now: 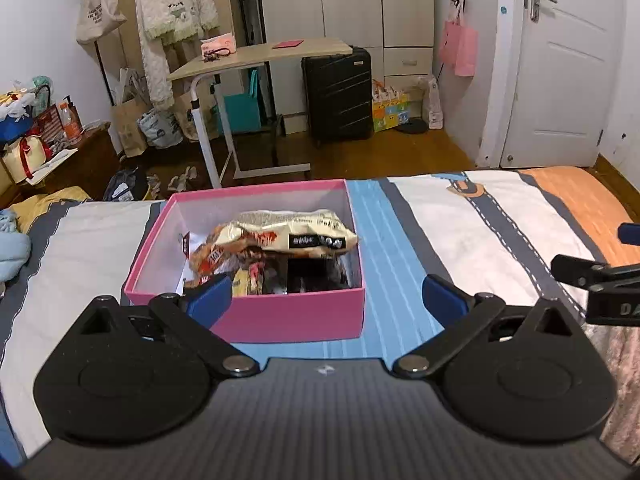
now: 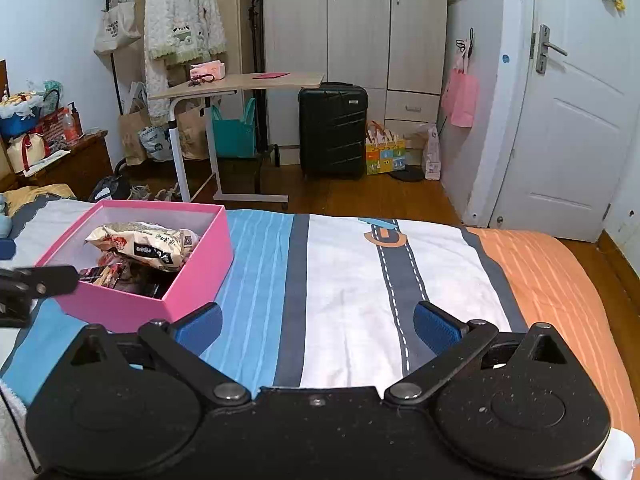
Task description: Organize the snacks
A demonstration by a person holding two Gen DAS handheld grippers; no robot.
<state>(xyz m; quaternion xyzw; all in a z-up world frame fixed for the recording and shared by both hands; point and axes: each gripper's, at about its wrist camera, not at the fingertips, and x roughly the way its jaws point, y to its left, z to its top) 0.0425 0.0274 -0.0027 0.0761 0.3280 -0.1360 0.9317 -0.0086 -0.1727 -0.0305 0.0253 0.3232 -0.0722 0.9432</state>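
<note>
Bedroom w/ a bed (image 2: 352, 280) under a striped, road-print cover; wardrobe (image 2: 356, 20), black suitcase (image 2: 332, 128) and side table (image 2: 240, 82) stand beyond the bed's far edge. On the bed sits the pink box (image 1: 280, 312), holding snack packets, a big cream bag (image 1: 296, 232) on top (smaller packets under it, labels too blurred to read). Left gripper (image 1: 326, 300) hangs just in front of the box, jaws wide apart, nothing btwn them. Right gripper (image 2: 318, 326) is to the right of the box, over bare cover, also released and empty.
</note>
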